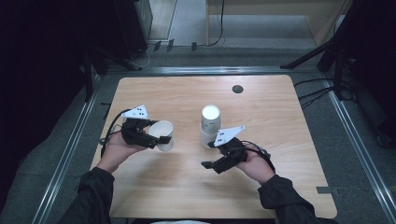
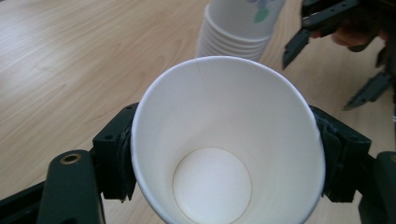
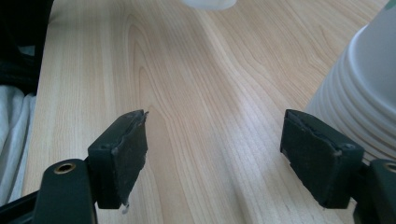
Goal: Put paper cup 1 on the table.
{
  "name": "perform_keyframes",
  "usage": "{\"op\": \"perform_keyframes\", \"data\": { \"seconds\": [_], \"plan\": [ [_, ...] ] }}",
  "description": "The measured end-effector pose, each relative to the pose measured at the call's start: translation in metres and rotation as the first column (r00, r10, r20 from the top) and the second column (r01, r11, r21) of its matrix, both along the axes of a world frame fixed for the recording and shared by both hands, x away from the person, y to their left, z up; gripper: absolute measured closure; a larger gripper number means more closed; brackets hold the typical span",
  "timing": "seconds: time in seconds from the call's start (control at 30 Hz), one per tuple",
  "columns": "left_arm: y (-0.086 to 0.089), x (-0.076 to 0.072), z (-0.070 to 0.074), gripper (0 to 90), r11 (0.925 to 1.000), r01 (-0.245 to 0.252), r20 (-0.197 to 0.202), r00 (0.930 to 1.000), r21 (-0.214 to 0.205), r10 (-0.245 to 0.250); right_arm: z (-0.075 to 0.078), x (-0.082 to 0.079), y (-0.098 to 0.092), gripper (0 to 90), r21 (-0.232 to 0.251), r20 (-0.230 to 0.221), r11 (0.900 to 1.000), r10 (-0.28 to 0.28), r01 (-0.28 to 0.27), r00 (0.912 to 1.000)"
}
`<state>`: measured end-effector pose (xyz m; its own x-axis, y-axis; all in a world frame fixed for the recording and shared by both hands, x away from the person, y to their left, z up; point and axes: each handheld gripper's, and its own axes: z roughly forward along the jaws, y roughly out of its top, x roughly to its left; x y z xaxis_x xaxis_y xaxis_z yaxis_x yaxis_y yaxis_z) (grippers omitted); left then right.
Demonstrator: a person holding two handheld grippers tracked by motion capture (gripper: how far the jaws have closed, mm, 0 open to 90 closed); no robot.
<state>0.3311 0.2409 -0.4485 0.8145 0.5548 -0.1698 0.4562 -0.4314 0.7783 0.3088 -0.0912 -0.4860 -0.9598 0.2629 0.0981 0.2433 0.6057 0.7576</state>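
Paper cup (image 2: 229, 144) sits clamped between the two jaws of the left gripper (image 1: 148, 135), left of centre in the high view, its mouth open and its inside bare. Just right of it, at the middle of the wooden table (image 1: 261, 107), stands a stack of upturned cups (image 1: 210, 125). The right gripper (image 1: 215, 163) hovers below that stack, jaws spread wide with nothing between them; in its own view the stack (image 3: 359, 98) rises at the right edge.

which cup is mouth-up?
The single cup clamped in the left hand-held gripper: its open mouth faces up, showing the inside. The stacked cups stand mouth-down on the table.
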Motion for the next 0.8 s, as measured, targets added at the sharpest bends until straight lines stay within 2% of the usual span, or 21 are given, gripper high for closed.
{"op": "perform_keyframes", "data": {
  "seconds": [0.23, 0.43, 0.53, 0.63, 0.8],
  "plan": [
    [0.015, 0.007, -0.007, 22.8, 0.9978, -0.061, 0.004, 0.9981, 0.026, 0.061, -0.001, 0.0, 0.002, 23.0, -0.002, 0.002, 0.9999, 0.012, -0.012, 0.9999],
    [0.029, 0.012, -0.014, 22.8, 0.9921, -0.119, 0.005, 0.9929, 0.041, 0.119, -0.001, 0.001, 0.003, 23.0, 0.0, -0.002, 0.9998, 0.02, -0.02, 0.9998],
    [0.036, 0.014, -0.018, 22.8, 0.9874, -0.146, 0.007, 0.9893, 0.062, 0.146, -0.001, 0.001, 0.005, 23.0, -0.004, -0.003, 0.9997, 0.025, -0.025, 0.9997],
    [0.044, 0.017, -0.022, 22.0, 0.9787, -0.18, 0.005, 0.9836, 0.099, 0.18, -0.001, 0.001, 0.007, 23.0, -0.007, -0.003, 0.9994, 0.034, -0.034, 0.9994],
    [0.06, 0.021, -0.027, 21.7, 0.9663, -0.243, -0.008, 0.9697, 0.086, 0.244, -0.001, 0.002, 0.01, 23.0, -0.011, -0.003, 0.999, 0.044, -0.044, 0.999]
  ]
}}
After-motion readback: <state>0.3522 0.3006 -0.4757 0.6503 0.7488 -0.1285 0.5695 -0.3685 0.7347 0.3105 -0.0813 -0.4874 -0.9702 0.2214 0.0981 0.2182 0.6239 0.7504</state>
